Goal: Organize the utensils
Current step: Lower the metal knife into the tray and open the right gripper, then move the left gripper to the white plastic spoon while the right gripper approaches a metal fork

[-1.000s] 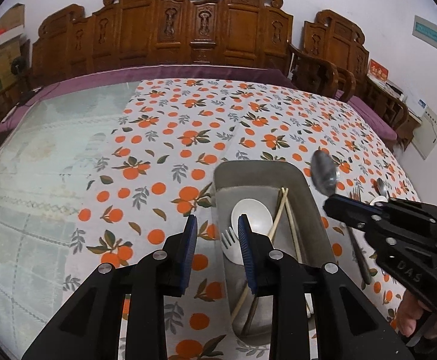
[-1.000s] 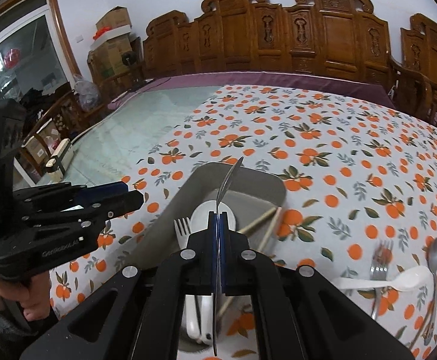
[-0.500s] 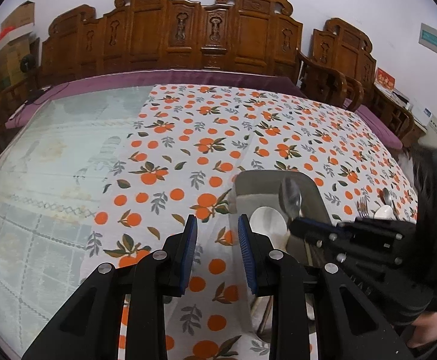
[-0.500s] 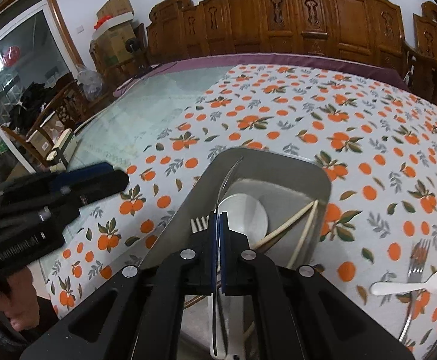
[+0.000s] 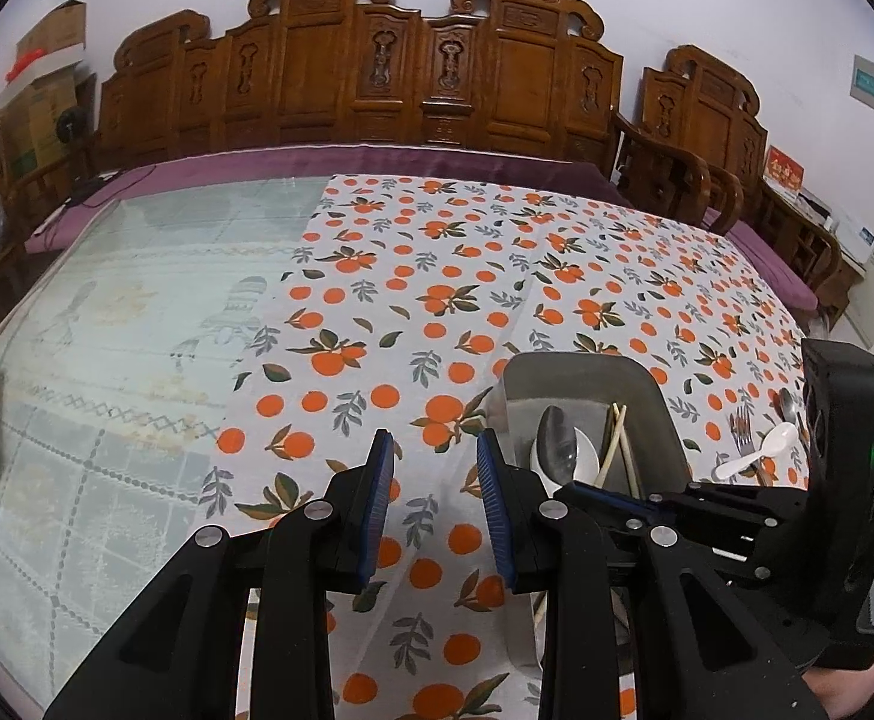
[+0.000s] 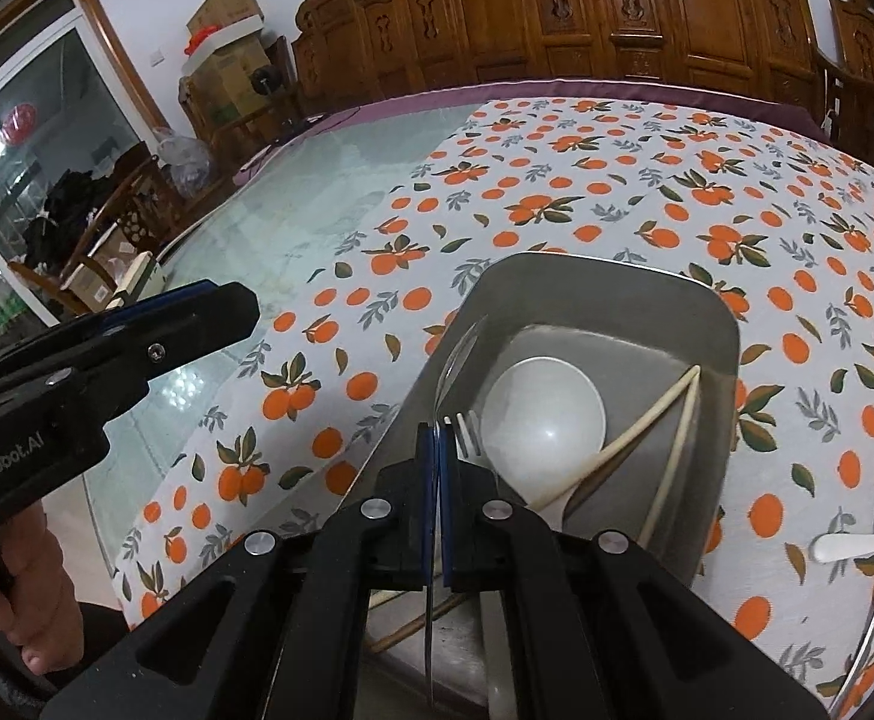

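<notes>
The worktop (image 5: 137, 360) has a glass surface, with a white cloth printed with oranges and leaves (image 5: 437, 276) spread across its right part. A grey rectangular metal tray (image 6: 605, 300) rests on the cloth and holds a white plastic spoon with a round bowl (image 6: 548, 414), a pair of pale chopsticks (image 6: 671, 450) leaning against its right wall, and a white fork of which only the tines (image 6: 467, 426) are visible. The right tongs (image 6: 437, 468) are clenched on the handle of a steel spoon (image 6: 455, 354), seen edge-on, with its bowl over the left inside wall of the tray. The left tongs (image 5: 434, 504) are released, with nothing between the blue pads, and hang over the cloth just left of the tray. On the cloth to the right of the tray lie a second white plastic spoon (image 5: 755, 453), a steel fork (image 5: 740, 426) and a further steel spoon (image 5: 788, 405), close together.
</notes>
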The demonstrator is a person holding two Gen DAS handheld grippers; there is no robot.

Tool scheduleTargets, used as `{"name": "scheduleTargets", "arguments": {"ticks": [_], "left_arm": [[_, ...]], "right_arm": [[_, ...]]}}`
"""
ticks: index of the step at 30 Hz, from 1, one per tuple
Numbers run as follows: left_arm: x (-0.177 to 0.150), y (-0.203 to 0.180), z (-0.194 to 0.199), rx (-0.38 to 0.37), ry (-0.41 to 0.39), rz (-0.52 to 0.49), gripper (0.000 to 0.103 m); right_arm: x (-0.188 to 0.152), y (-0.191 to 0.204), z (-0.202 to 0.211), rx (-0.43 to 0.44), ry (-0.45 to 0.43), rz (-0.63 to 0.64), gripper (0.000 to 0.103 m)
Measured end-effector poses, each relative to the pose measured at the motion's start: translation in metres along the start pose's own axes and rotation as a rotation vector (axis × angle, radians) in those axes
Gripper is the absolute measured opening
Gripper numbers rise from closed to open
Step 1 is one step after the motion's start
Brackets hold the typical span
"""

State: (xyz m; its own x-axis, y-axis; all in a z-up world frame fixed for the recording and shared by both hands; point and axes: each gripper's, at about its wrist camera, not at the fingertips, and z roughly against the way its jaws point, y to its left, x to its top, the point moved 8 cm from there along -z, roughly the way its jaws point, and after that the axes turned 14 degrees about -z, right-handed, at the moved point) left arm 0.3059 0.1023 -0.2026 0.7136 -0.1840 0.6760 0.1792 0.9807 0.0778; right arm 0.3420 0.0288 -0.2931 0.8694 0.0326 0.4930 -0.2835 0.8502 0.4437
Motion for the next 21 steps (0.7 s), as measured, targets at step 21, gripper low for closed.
{"name": "scheduleTargets", "arguments": {"ticks": [21], "left_arm": [[0.008,-0.038,0.001,-0.041,-0.019,-0.041,0.027]], "right_arm": [[0.003,-0.06,0.107,-0.082,-0.164,0.112,0.006]]}}
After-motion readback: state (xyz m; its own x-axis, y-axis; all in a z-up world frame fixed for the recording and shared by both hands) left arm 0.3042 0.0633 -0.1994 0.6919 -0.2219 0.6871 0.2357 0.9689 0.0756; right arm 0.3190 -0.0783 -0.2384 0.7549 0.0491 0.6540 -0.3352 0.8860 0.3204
